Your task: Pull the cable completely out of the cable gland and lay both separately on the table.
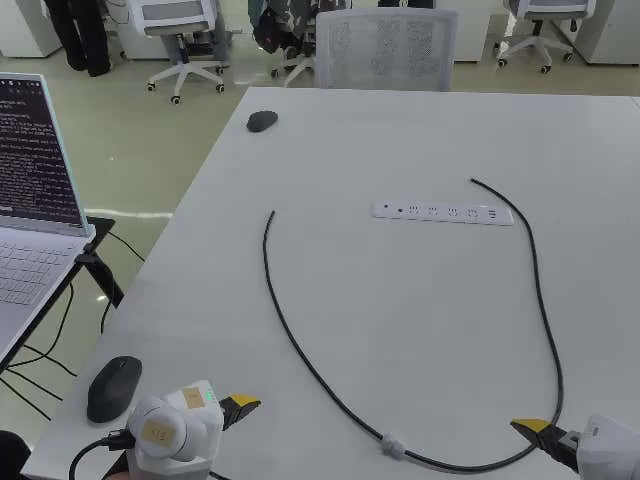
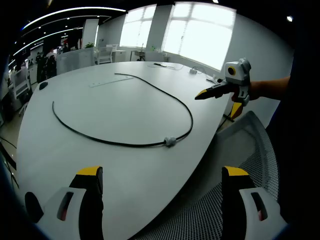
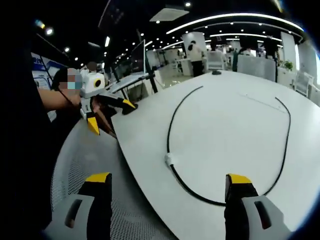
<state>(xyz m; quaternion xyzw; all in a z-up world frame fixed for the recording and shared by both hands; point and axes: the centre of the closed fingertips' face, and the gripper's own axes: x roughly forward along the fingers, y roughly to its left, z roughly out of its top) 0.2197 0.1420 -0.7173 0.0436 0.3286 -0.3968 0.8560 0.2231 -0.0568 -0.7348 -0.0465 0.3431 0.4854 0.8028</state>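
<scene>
While the black cable (image 1: 266, 265) lies in a wide loop across the white surface (image 1: 420, 300), its pale cable gland (image 1: 393, 446) sits threaded on it at the lower middle of the head view. The left gripper (image 1: 243, 404) hovers at lower left and the right gripper (image 1: 527, 428) at lower right near the cable. Both have jaws apart, holding nothing.

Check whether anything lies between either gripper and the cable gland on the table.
Nothing visible does. Bare table separates the cable gland from the left gripper and from the right gripper, both open. The nearer black mouse lies on the left gripper's far side, and the power strip sits farther up the table.
</scene>
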